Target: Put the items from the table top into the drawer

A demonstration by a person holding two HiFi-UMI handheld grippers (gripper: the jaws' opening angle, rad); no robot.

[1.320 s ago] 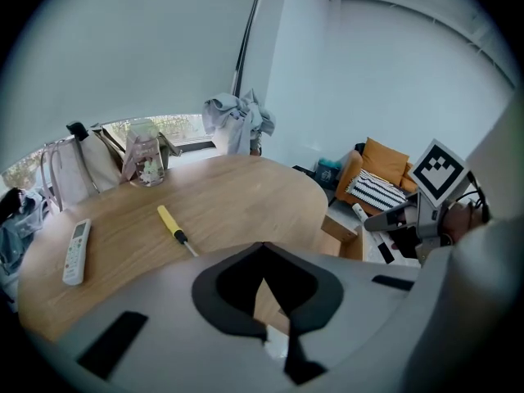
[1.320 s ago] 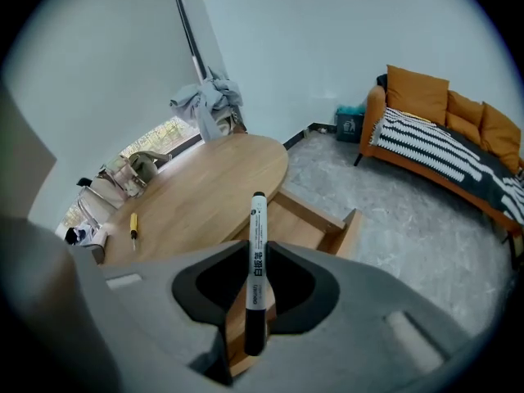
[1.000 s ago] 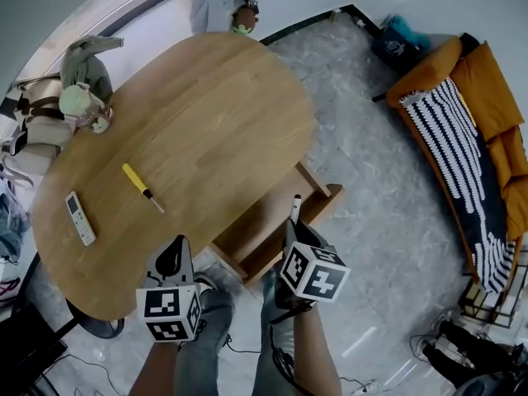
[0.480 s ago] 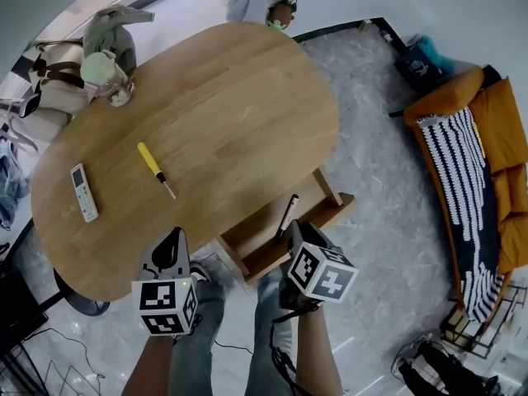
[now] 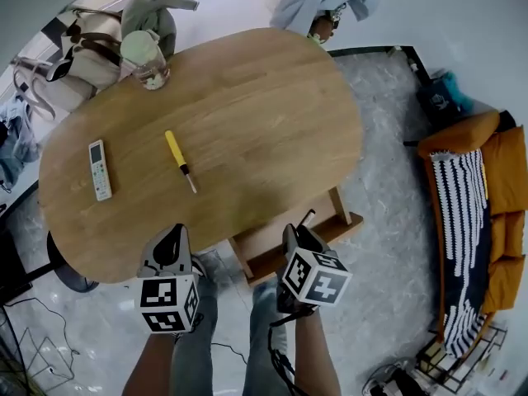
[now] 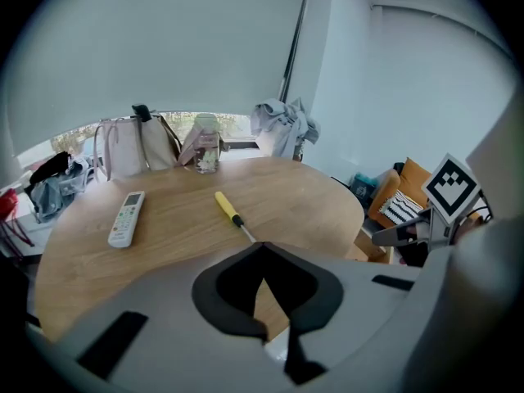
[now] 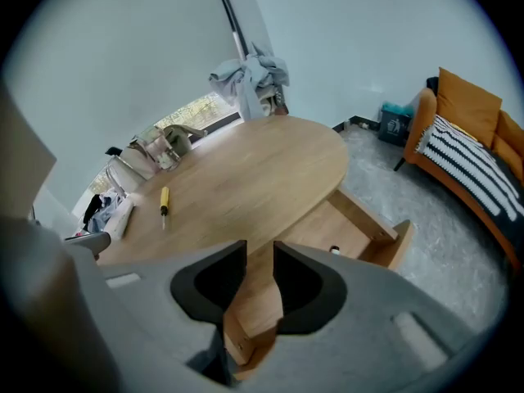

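The right hand-held gripper [image 7: 259,252] has its jaws a little apart with nothing between them. Only the wood of the open drawer [image 7: 352,228] shows through the gap. It hangs just over the drawer's near side, pointing steeply down. Ahead of its tips, on the drawer floor, lies a small dark pen-like thing [image 7: 333,250] with a pale end, so one item seems to be stowed.

The left hand-held gripper [image 6: 262,248] has its jaw tips together and holds nothing. It hovers at the near edge of the table [image 5: 264,114], beside the right one and apart from it.

Just beyond the left tips lies a yellow screwdriver [image 6: 228,210], its shaft end pointing back toward that hand-held gripper. Farther off to the left of it is a white remote control [image 6: 126,218]. Both lie flat on the table, well apart from each other.

I judge this to be the gap between a drop into the drawer and the next pick-up, with two items left to move. The screwdriver is the closest. To take it, the left hand-held gripper would have to spread its jaws, reach forward over the table and come down across the yellow handle. The right one would have to swing left across the table to reach it.
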